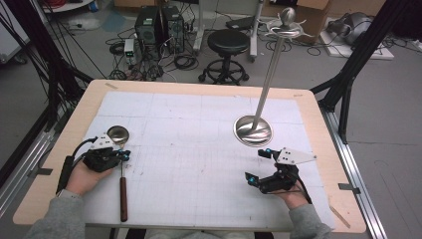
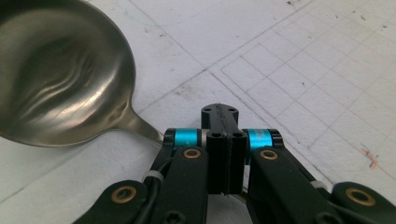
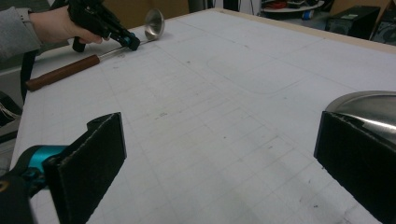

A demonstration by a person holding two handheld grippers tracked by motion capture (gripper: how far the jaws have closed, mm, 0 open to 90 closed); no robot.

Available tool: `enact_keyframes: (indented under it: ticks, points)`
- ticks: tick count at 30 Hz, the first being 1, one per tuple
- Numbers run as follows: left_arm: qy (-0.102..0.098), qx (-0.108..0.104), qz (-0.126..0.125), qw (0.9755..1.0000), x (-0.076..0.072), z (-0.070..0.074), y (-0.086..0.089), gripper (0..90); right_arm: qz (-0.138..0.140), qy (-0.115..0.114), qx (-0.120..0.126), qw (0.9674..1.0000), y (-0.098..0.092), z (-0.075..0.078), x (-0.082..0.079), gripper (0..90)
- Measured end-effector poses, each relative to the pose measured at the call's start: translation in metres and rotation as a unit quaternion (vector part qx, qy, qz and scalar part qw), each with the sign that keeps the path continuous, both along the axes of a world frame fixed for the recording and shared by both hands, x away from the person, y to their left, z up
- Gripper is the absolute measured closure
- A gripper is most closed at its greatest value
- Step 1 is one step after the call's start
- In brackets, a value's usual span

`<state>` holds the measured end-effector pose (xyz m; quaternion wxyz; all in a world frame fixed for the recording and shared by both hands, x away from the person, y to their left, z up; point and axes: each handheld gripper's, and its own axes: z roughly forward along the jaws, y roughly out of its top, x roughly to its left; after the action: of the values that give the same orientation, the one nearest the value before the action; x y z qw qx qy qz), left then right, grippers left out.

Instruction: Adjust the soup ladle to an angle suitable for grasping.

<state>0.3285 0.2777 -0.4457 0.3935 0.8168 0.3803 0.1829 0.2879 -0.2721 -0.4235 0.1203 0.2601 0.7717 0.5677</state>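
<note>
1. One ladle [image 1: 121, 164] and one stand [image 1: 259, 107] were on the table [image 1: 199, 89].
2. The left gripper [image 1: 124, 155] lay low on the left, jaws pressed together on the ladle's thin neck, just behind the bowl.
3. The right gripper [image 1: 259, 165] rested near the stand's base, jaws wide and empty.

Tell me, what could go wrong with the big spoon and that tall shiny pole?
1. The left gripper pinches the ladle on its thin metal neck, close to the bowl. The long wooden handle sticks out behind, so if lifted, the ladle might swing or slip.
2. The right gripper is open right beside the tall stand's round base. A bump there might wobble or tip the stand.
</note>
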Motion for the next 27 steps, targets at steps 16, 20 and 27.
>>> enact_keyframes:
  ticks: [16,20,27]
  points:
    - [-0.028,-0.059,-0.031,0.9974,-0.066,0.008,0.024,89.7,-0.005,0.002,0.001,1.0,-0.001,0.0,-0.001,1.3]
    - [-0.026,-0.061,-0.034,0.9972,-0.08,0.004,0.031,89.7,-0.002,0.001,-0.001,1.0,0.0,0.0,0.0,1.3]
    - [-0.011,-0.056,-0.038,0.9977,-0.085,0.004,0.026,89.7,-0.002,0.001,-0.004,1.0,0.001,-0.001,0.002,1.3]
